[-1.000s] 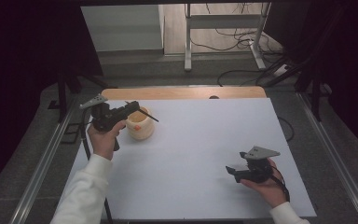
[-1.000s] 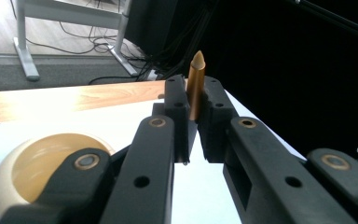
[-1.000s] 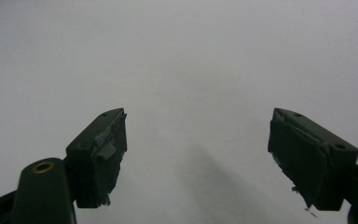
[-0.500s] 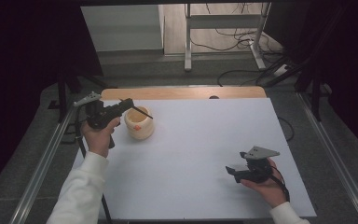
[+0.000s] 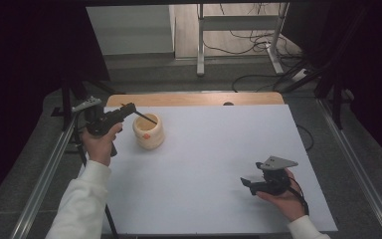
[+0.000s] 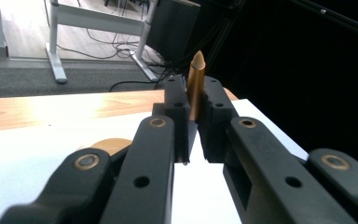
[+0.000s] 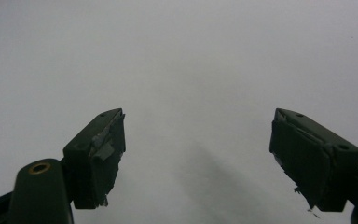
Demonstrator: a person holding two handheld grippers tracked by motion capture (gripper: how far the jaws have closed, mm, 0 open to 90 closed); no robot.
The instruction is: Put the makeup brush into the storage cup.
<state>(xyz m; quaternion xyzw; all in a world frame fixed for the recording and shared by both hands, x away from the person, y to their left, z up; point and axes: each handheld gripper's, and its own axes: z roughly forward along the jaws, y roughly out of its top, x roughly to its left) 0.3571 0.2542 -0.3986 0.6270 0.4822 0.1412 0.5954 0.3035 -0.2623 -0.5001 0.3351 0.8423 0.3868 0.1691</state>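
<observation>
My left gripper is shut on a thin brown stick with a pointed end. The stick reaches out over the rim of a cream cup with an orange mark, standing at the far left of the white table. In the left gripper view the stick rises pinched between the gripper's pads, and the cup's rim peeks out low on the left. My right gripper rests low at the near right, held in a hand. Its jaws stand wide apart over bare white surface.
A wooden strip runs along the table's far edge. Metal rails flank both sides. Beyond the table are desk legs and loose cables on the floor. Dark curtains close off left and right.
The left gripper has shifted a little to the left with the stick, so the stick's tip has drawn back over the cup. The right hand has stayed put.
</observation>
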